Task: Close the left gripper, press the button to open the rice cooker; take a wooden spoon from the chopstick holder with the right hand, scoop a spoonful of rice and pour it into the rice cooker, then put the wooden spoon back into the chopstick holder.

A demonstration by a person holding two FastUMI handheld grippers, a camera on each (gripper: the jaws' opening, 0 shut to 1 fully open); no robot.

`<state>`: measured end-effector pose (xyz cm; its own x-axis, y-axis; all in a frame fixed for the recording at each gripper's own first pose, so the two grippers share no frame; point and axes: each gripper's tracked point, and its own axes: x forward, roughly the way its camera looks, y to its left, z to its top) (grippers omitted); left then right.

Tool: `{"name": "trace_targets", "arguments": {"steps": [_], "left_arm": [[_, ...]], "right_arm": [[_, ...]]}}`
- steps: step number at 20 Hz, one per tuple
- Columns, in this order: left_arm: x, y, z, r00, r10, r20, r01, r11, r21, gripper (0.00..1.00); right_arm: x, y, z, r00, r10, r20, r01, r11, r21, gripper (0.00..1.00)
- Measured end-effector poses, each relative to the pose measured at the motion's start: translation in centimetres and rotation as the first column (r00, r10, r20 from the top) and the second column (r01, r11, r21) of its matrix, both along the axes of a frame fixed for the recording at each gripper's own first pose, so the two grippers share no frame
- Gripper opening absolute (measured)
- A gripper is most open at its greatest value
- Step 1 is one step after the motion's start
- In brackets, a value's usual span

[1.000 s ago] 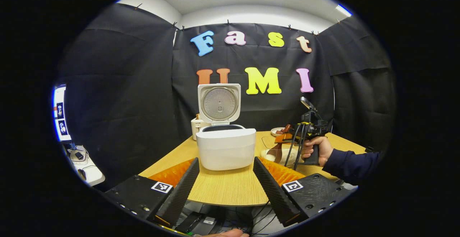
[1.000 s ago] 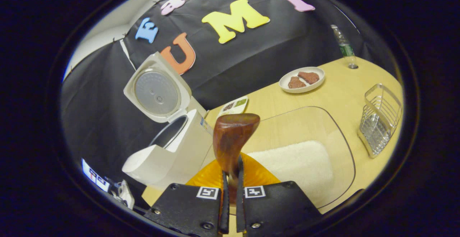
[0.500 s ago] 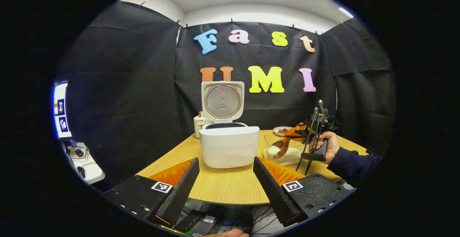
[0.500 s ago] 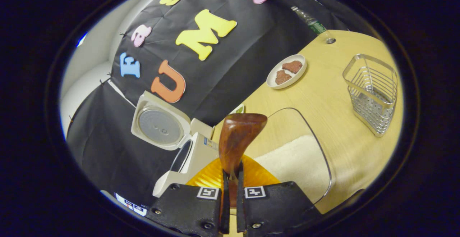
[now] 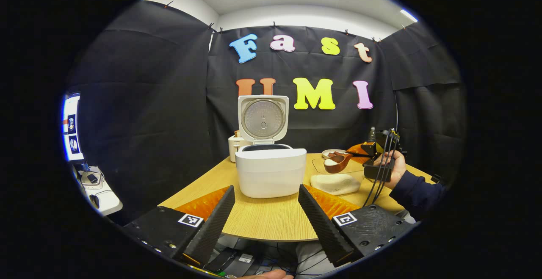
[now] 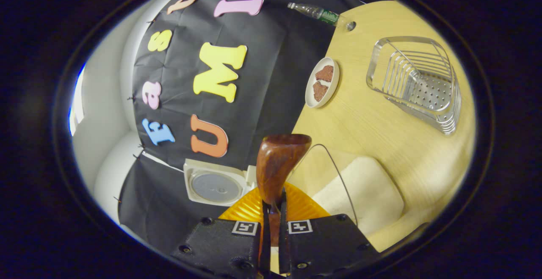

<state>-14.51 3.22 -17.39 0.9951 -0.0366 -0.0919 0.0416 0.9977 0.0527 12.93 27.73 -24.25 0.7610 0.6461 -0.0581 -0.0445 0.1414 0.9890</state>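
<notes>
The white rice cooker [image 5: 271, 173] stands mid-table with its lid [image 5: 262, 118] up. My left gripper [image 5: 266, 189] hovers open in front of it, holding nothing. To the right, a hand holds my right gripper [image 5: 368, 154], shut on the handle of the wooden spoon [image 5: 336, 163]. The spoon's bowl carries some white rice above the rice heap [image 5: 336, 182]. In the right gripper view the scene is rolled sideways. There the spoon [image 6: 277, 164] sticks out from the right gripper [image 6: 271, 211], its back towards me. The wire chopstick holder [image 6: 417, 80] stands on the table, and the cooker's lid [image 6: 214, 184] lies beyond the spoon.
The rice [image 6: 360, 192] lies in a clear tray [image 6: 334, 164]. A plate [image 6: 322, 82] with brown pieces and a bottle [image 6: 322, 14] stand near the back wall. A white container [image 5: 233, 147] stands behind the cooker. The table's front edge [image 5: 271, 238] lies just past my left gripper's fingers.
The right gripper has lifted the spoon out of the rice and rolled level, rice now in its bowl. The left gripper stays open and still.
</notes>
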Motion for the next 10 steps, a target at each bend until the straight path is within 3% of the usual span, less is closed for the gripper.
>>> {"name": "trace_targets", "arguments": {"steps": [4,10], "left_arm": [[0.1,0.3,0.4,1.0,0.009,0.002,-0.009,1.0,0.01,0.95],[-0.2,-0.3,1.8,0.999,0.012,0.036,-0.011,1.0,-0.02,0.95]], "right_arm": [[-0.2,-1.1,4.4,0.999,0.023,-0.029,-0.015,0.964,0.264,0.12],[-0.6,-0.9,6.1,0.999,0.037,-0.007,-0.034,0.971,0.239,0.1]]}}
